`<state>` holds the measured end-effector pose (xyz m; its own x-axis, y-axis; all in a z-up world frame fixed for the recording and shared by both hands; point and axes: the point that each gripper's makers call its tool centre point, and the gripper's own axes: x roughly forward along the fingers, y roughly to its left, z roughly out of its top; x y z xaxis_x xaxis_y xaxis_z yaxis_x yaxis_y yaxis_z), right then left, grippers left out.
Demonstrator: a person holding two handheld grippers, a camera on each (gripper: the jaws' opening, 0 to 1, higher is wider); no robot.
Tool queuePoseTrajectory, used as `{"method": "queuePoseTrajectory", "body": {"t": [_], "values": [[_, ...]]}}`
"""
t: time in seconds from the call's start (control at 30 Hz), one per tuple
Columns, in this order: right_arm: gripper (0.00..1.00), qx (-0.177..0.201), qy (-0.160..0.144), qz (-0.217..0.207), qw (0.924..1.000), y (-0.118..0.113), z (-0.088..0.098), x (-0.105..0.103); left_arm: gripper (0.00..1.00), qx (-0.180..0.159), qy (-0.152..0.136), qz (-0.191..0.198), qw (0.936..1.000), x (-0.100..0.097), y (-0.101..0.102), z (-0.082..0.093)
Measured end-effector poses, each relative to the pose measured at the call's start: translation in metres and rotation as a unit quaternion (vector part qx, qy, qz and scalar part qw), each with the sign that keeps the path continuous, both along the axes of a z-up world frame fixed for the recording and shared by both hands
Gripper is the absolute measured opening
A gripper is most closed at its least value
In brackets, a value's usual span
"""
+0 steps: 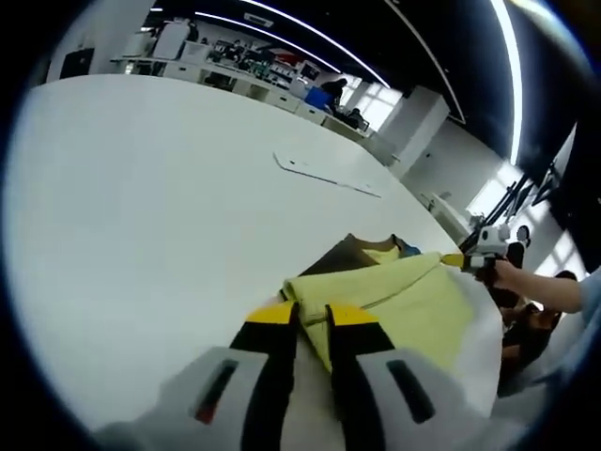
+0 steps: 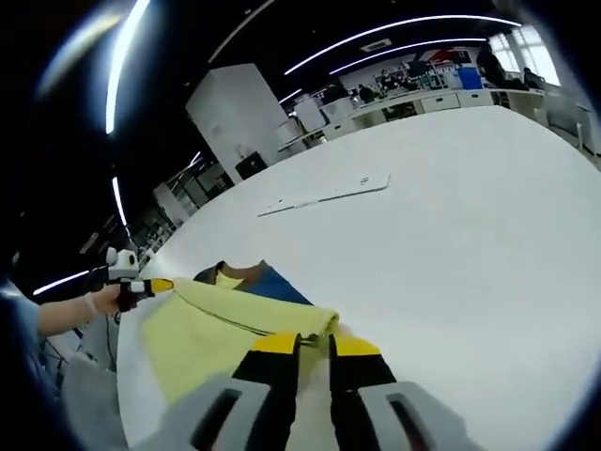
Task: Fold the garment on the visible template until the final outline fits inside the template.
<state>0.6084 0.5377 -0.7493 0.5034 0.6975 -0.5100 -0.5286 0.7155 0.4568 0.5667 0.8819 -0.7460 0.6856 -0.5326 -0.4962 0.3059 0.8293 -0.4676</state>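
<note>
A pale yellow garment (image 1: 413,303) lies folded over a dark brown and blue template (image 1: 346,254) on the white table (image 1: 141,207). My left gripper (image 1: 312,318) is shut on the garment's near corner, its yellow tips close together with cloth between them. In the left gripper view the right gripper (image 1: 455,260) pinches the far corner, and the fold edge runs taut between the two. In the right gripper view my right gripper (image 2: 315,345) is shut on the garment (image 2: 202,338). The left gripper (image 2: 164,285) holds the other end there, and the template (image 2: 268,282) peeks out behind.
A flat white board (image 1: 324,174) lies farther out on the table, also the white board (image 2: 324,195) in the right gripper view. A person's hand (image 1: 515,275) holds the right gripper near the table's edge. Desks and shelves (image 1: 254,66) line the far room.
</note>
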Motion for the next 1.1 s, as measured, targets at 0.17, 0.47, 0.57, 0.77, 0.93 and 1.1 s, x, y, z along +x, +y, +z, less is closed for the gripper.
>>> {"method": "queuePoseTrajectory", "body": {"t": [0.17, 0.47, 0.57, 0.77, 0.93, 1.1], "values": [[0.28, 0.010, -0.012, 0.009, 0.9998, 0.002, 0.005, -0.007, 0.29, -0.001, -0.018, -0.025, 0.9995, -0.005, -0.010, 0.009], [0.61, 0.017, -0.027, 0.046, 0.9985, 0.013, 0.010, -0.020, 0.57, 0.016, -0.032, -0.057, 0.9977, -0.014, -0.017, 0.017], [0.64, 0.013, -0.030, 0.056, 0.9979, 0.015, 0.010, -0.022, 0.69, 0.019, -0.033, -0.064, 0.9972, -0.017, -0.018, 0.017], [0.68, 0.015, -0.026, 0.064, 0.9975, 0.019, 0.009, -0.025, 0.88, 0.025, -0.042, -0.090, 0.9947, -0.022, -0.027, 0.020], [0.68, 0.019, -0.028, 0.064, 0.9974, 0.021, 0.010, -0.025, 0.85, 0.009, -0.035, -0.110, 0.9933, -0.028, -0.036, 0.020], [0.68, 0.023, -0.028, 0.063, 0.9973, 0.022, 0.011, -0.025, 0.85, 0.002, -0.029, -0.115, 0.9930, -0.028, -0.041, 0.017]]}}
